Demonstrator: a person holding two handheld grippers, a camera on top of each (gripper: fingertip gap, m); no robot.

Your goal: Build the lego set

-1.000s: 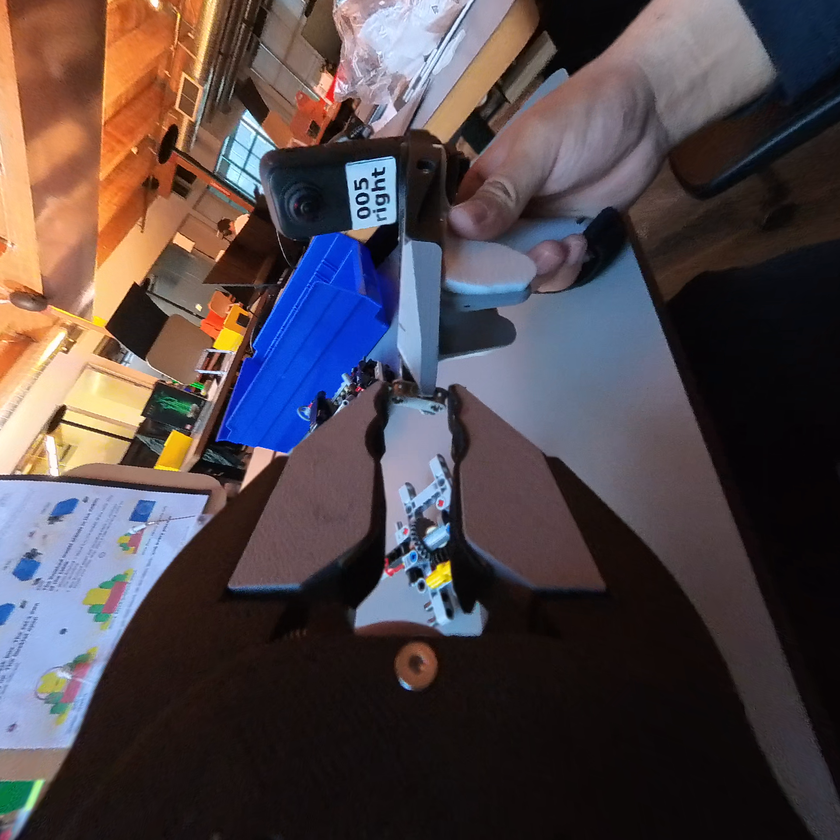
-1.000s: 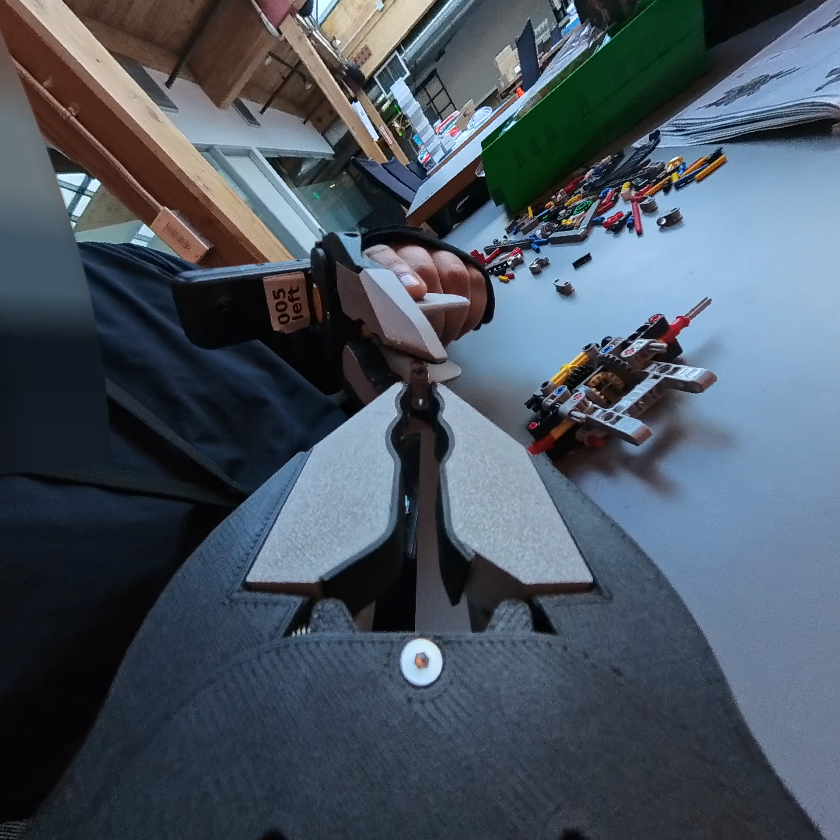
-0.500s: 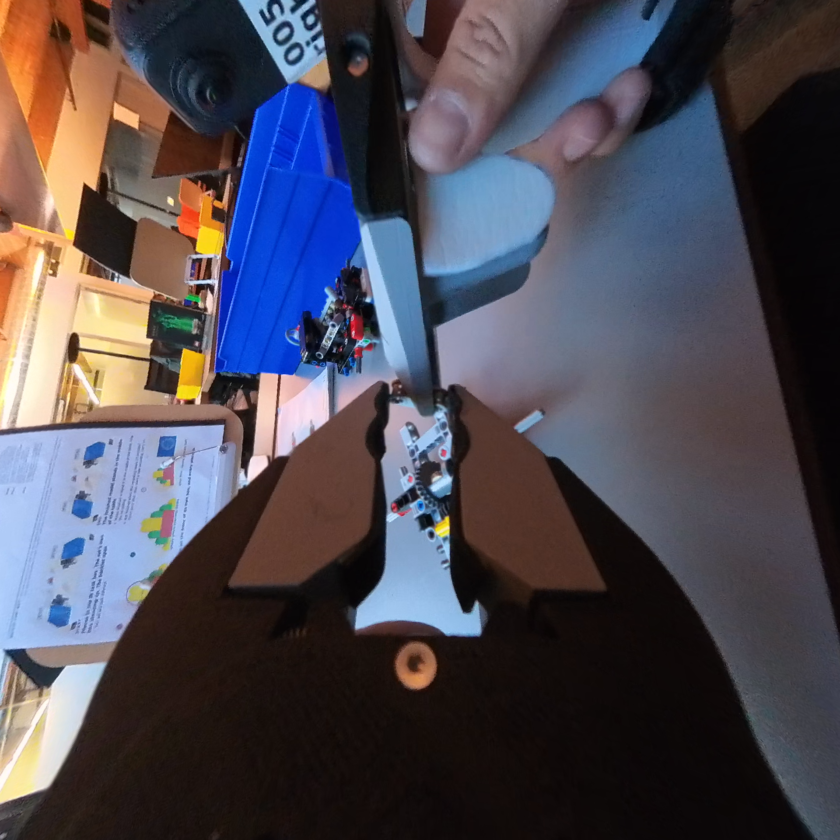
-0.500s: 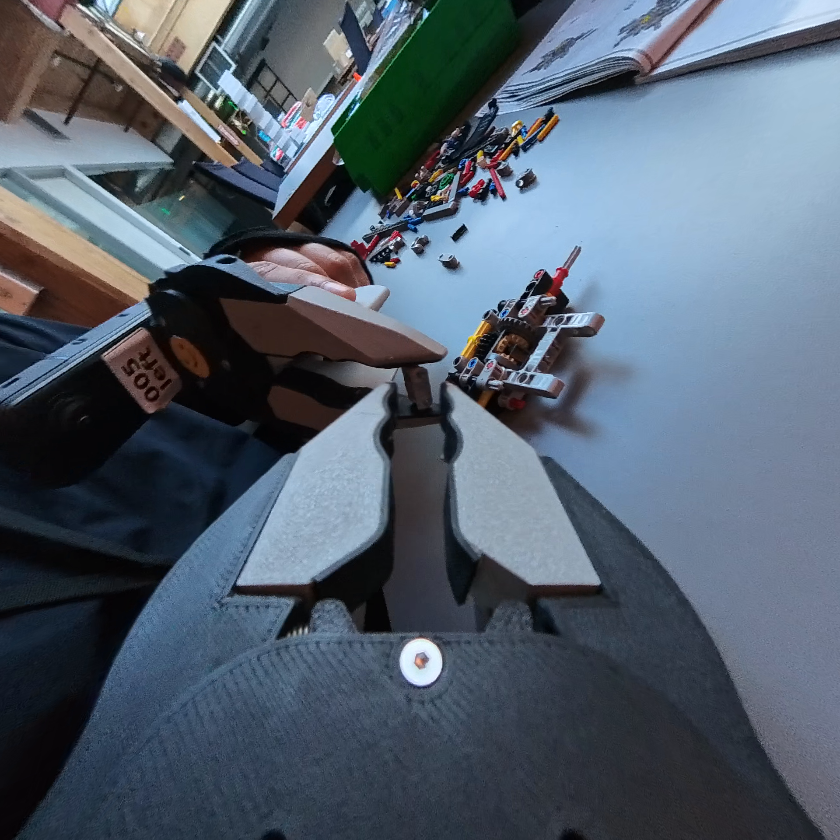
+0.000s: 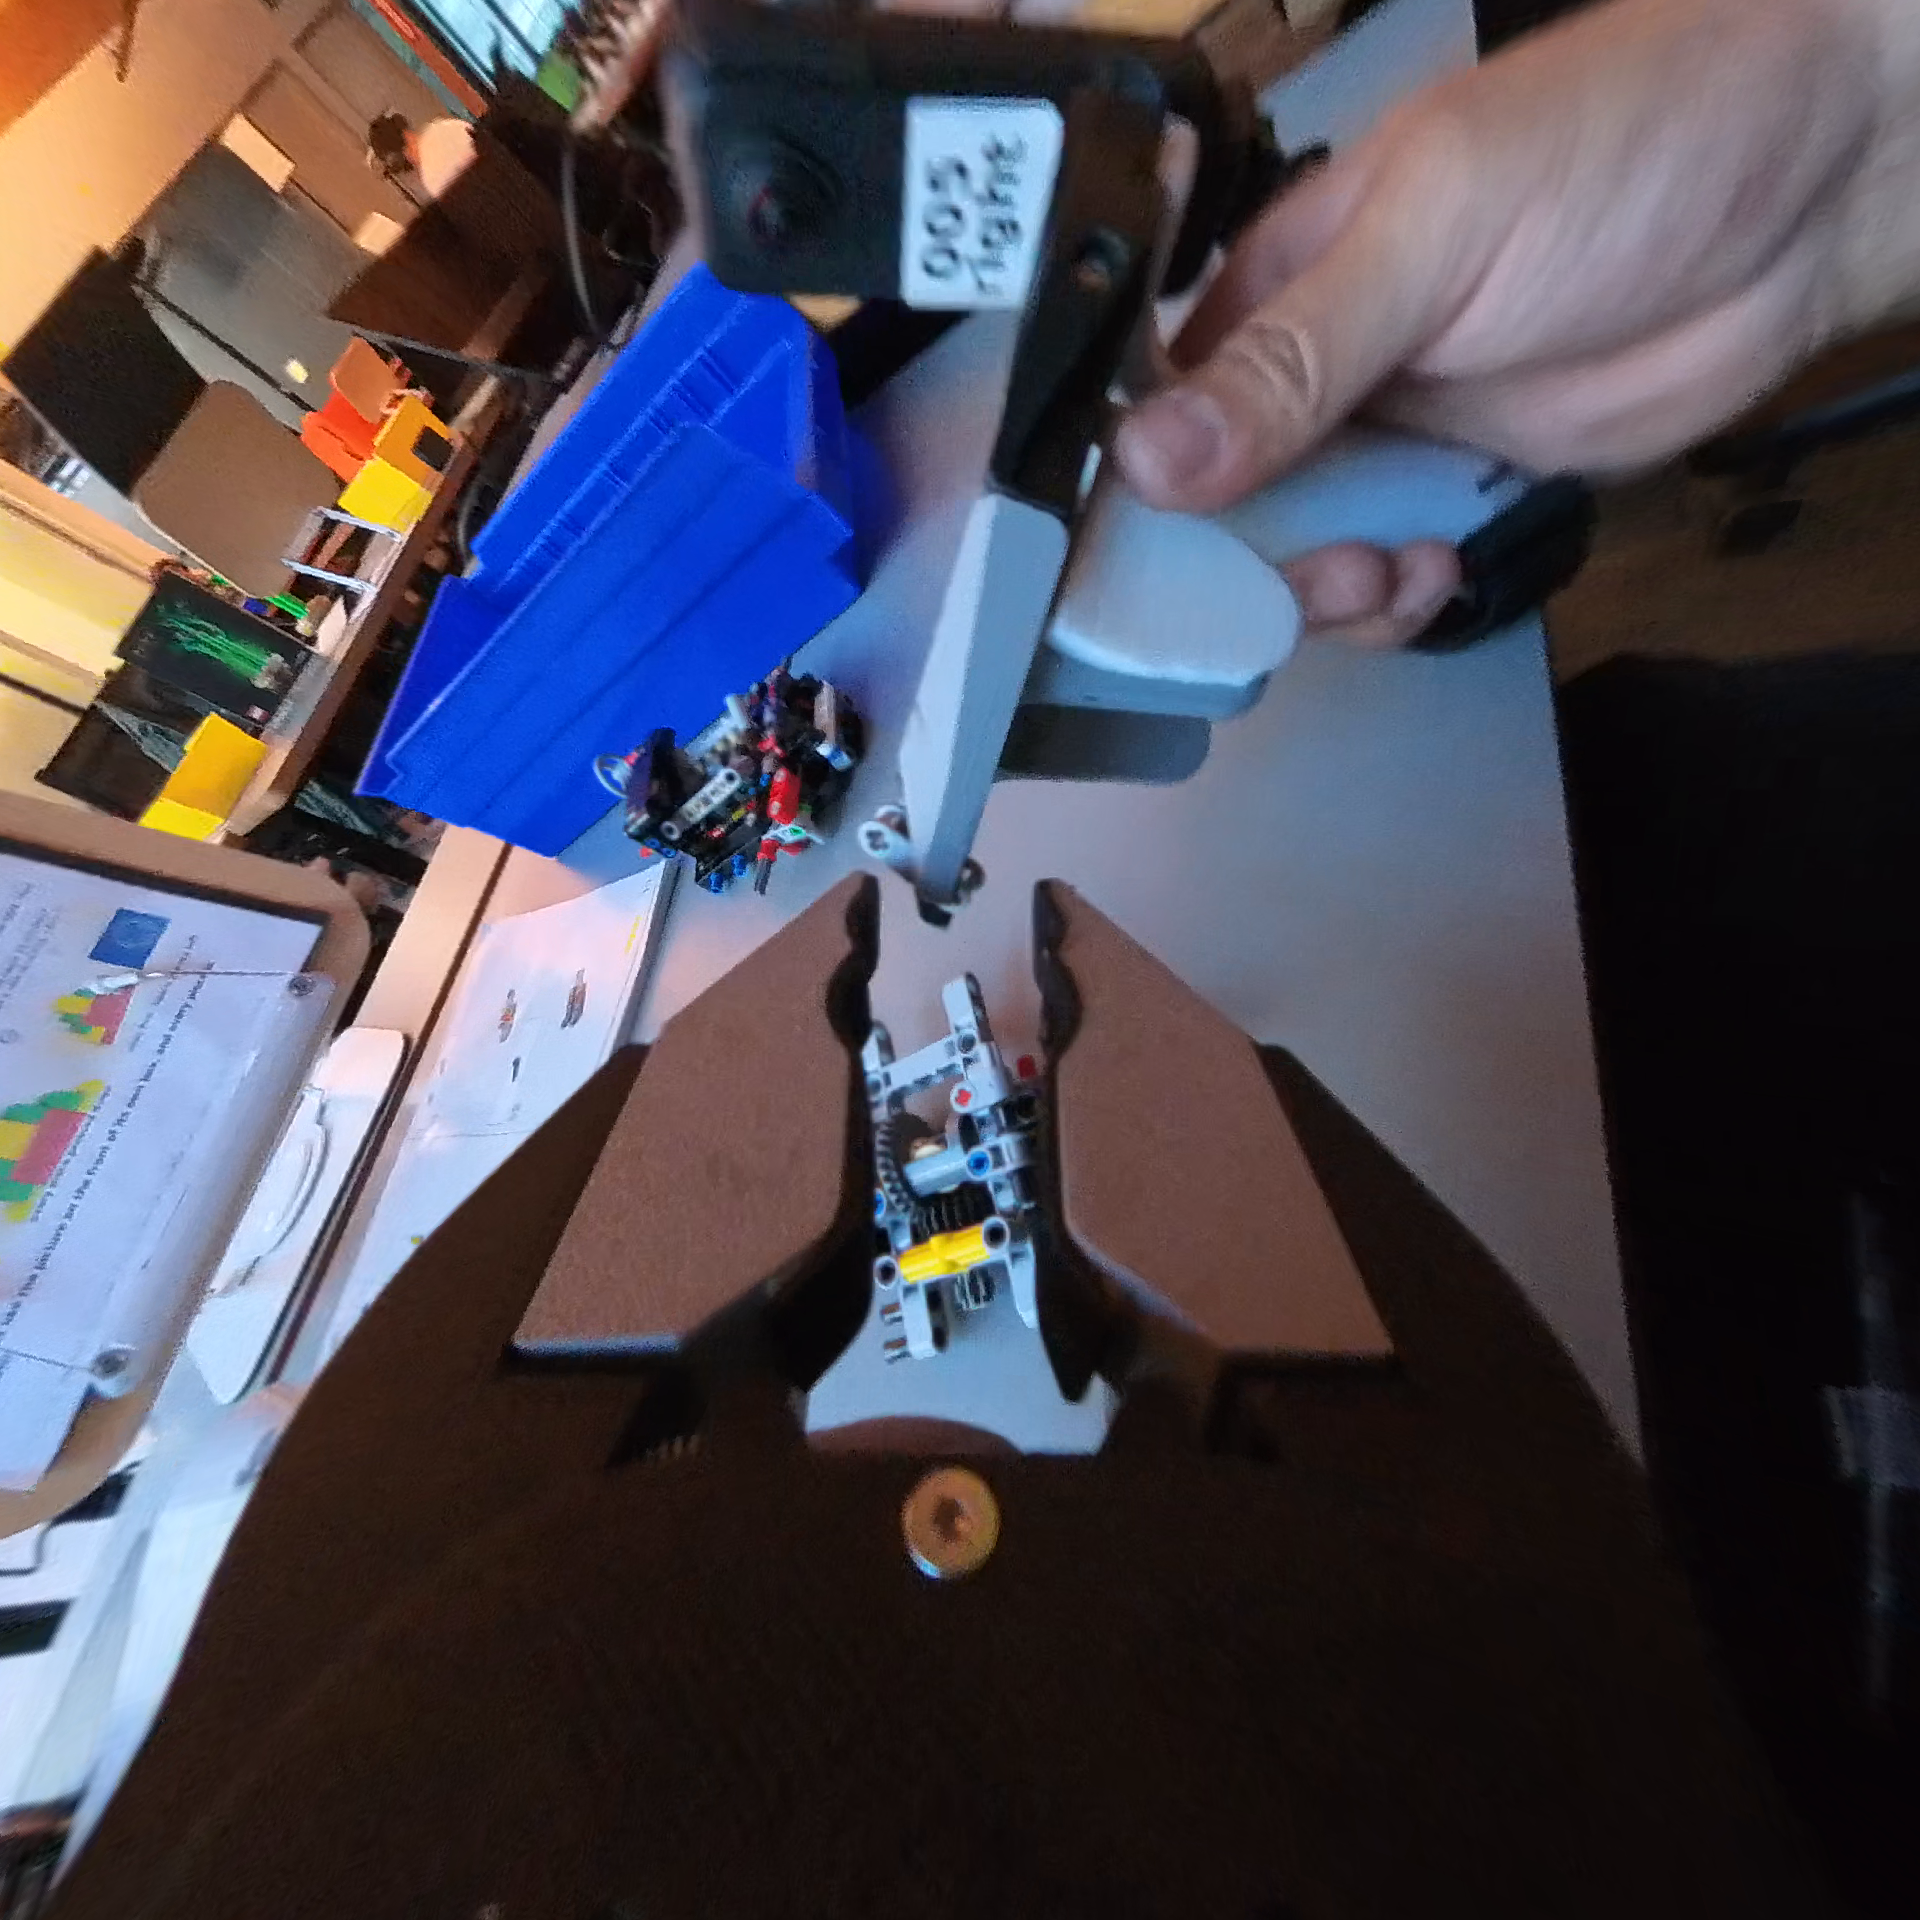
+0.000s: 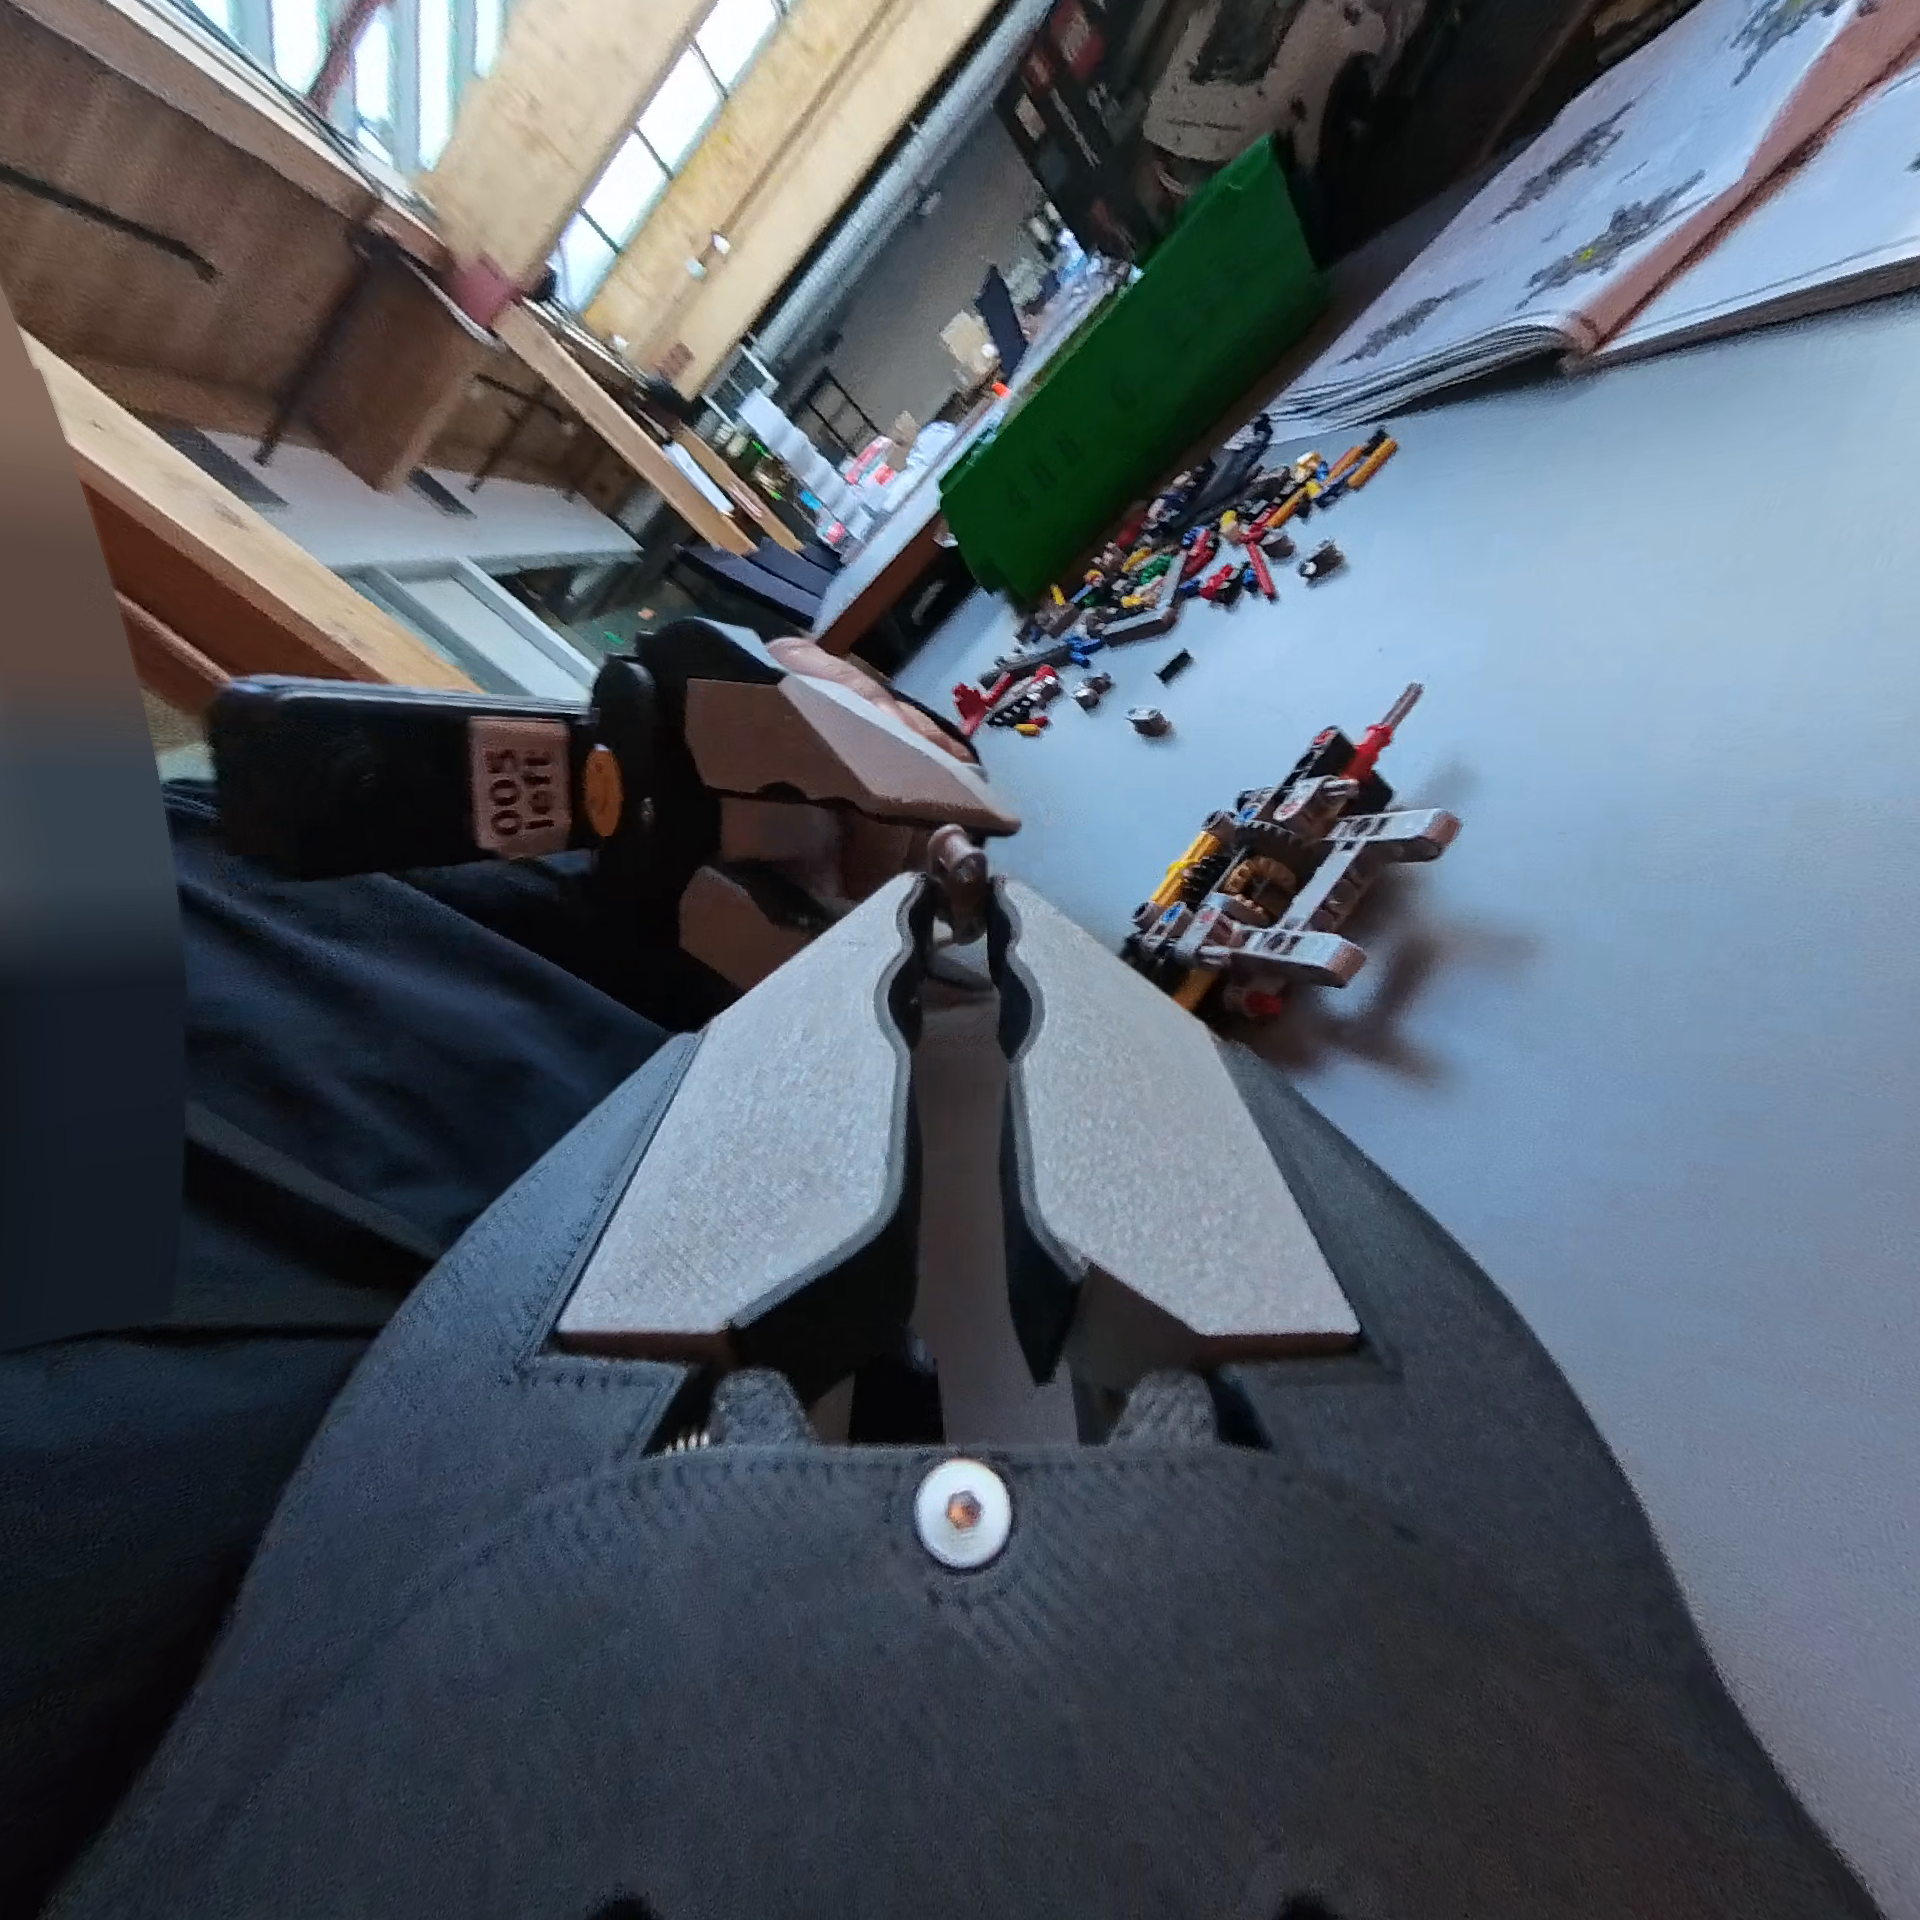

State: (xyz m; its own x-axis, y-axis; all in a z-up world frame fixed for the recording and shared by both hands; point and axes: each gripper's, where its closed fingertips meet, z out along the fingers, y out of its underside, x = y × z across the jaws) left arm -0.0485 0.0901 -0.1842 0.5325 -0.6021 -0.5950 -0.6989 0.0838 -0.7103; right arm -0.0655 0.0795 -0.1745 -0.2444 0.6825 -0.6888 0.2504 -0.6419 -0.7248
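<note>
bin (image 5: 644,582): bright blue
crate (image 6: 1132,353): green
brick model (image 6: 1288,883): grey, with yellow and red bits
table (image 6: 1662,727): plain pale grey

The left gripper (image 5: 956,914) hangs tilted over the table with its fingers (image 5: 769,1101) spread apart — the pads press on nothing. The right gripper (image 6: 961,894) has its tips pinched on a small grey connector piece (image 6: 958,868), which juts out past the fingertips. The right hand (image 5: 1455,281) wraps the grey handle, thumb on top, near the table's front edge. The two grippers face each other, tips close together — the left hand (image 6: 868,686) shows only partly behind its own grip.
</note>
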